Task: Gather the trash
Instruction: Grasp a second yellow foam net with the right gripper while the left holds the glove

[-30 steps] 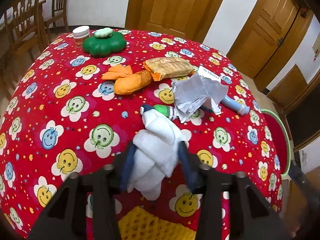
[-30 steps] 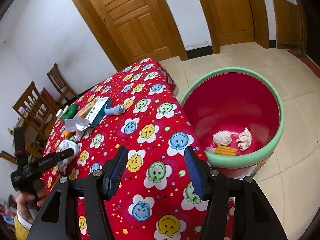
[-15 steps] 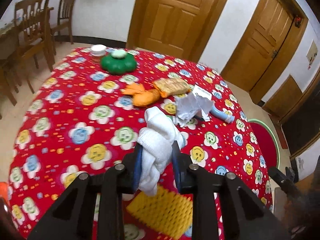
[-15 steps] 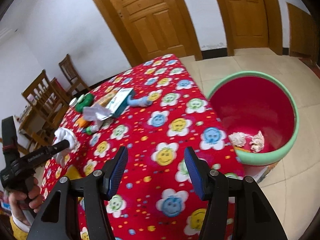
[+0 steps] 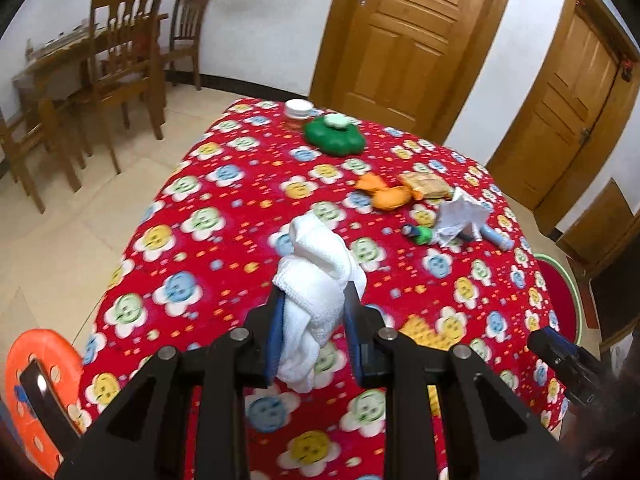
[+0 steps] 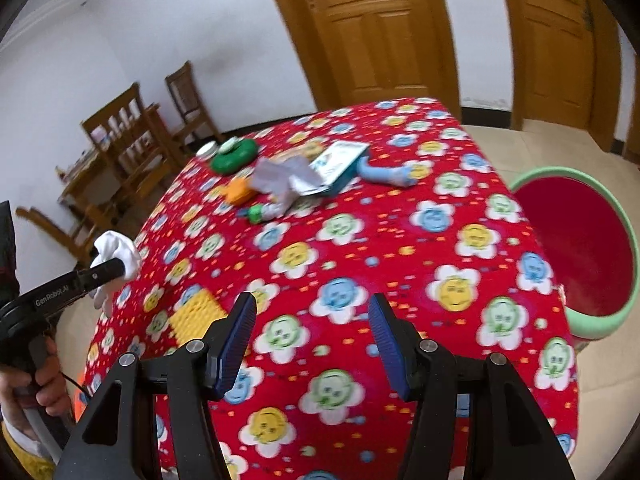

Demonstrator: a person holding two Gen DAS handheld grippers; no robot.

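A crumpled white tissue [image 5: 316,256] hangs above the red smiley tablecloth [image 5: 208,264], and my left gripper [image 5: 316,300] is shut on it. From the right wrist, the same tissue [image 6: 116,246] shows at the far left, in the left gripper [image 6: 110,268], which a hand holds. My right gripper [image 6: 312,312] stands open over the tablecloth's near part, with nothing between its pads. The red bin with a green rim [image 6: 592,326] sits on the floor to the table's right. Crumpled paper [image 5: 460,216] and a yellow waffle-textured piece [image 5: 424,332] lie on the table.
An orange soft toy [image 5: 384,194], a snack packet [image 5: 426,184], a green lidded dish [image 5: 334,136], a white-capped jar [image 5: 298,110], a blue tube [image 5: 496,238] and a box [image 6: 340,160] lie on the table. Wooden chairs [image 5: 124,60] stand at the left, doors behind.
The left gripper closed tighter on the tissue, lifted it off the cloth and drew back from the table. The right gripper swung left, so the bin slid to the right edge.
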